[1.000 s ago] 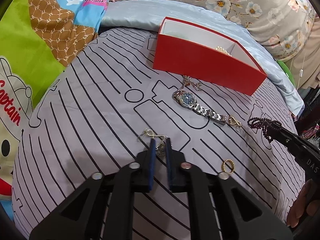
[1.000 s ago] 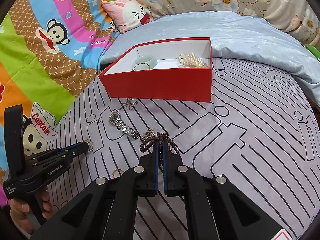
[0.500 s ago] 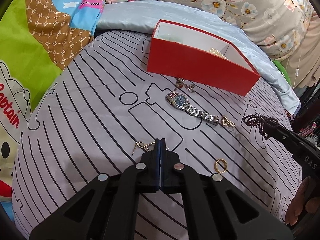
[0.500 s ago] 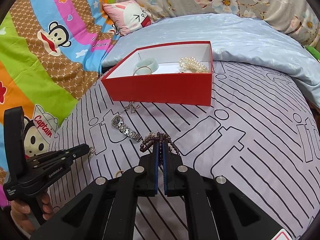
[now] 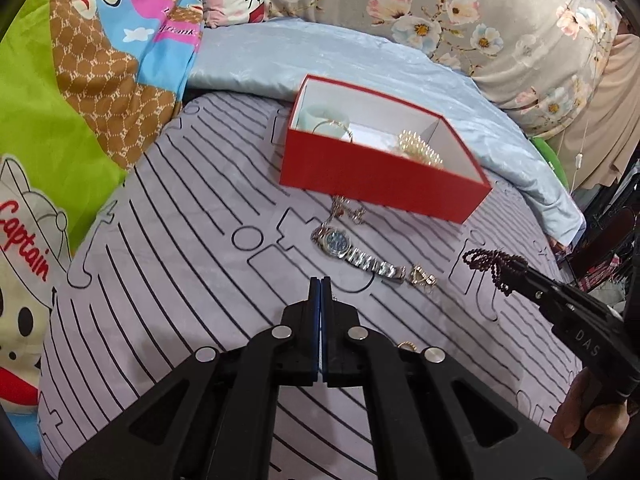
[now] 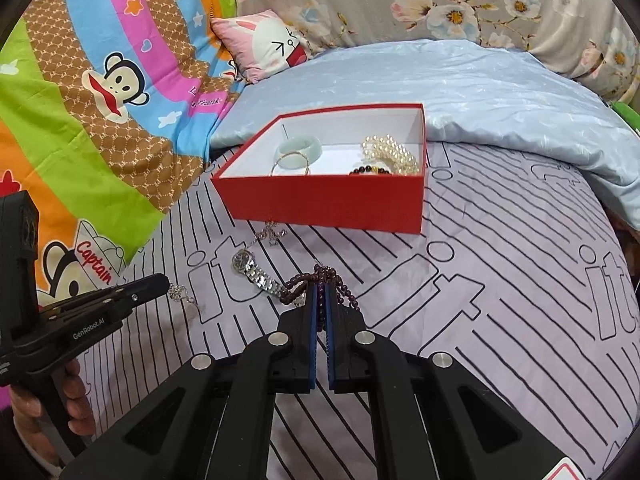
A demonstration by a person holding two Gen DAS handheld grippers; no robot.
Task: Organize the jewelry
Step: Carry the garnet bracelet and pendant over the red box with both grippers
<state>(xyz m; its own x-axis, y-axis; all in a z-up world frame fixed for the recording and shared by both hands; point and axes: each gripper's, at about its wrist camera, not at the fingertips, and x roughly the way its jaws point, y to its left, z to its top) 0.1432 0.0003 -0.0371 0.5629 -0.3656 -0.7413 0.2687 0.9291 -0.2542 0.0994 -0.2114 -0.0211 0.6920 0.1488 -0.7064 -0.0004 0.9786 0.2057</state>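
Right gripper (image 6: 319, 300) clamped on dark purple bead bracelet (image 6: 320, 276), above grey striped cloth (image 6: 500, 280). Left gripper (image 5: 320, 292) closed on small silver chain (image 6: 182, 294). Red cardboard box (image 6: 328, 204) beyond.

Watch (image 6: 256, 270) and chain (image 6: 271, 233) before open-topped red box (image 6: 328, 200)

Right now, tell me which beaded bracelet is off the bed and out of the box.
The dark purple bead bracelet, pinched in the right tongs. The pearl bracelet and a second dark bead bracelet lie inside the red box.
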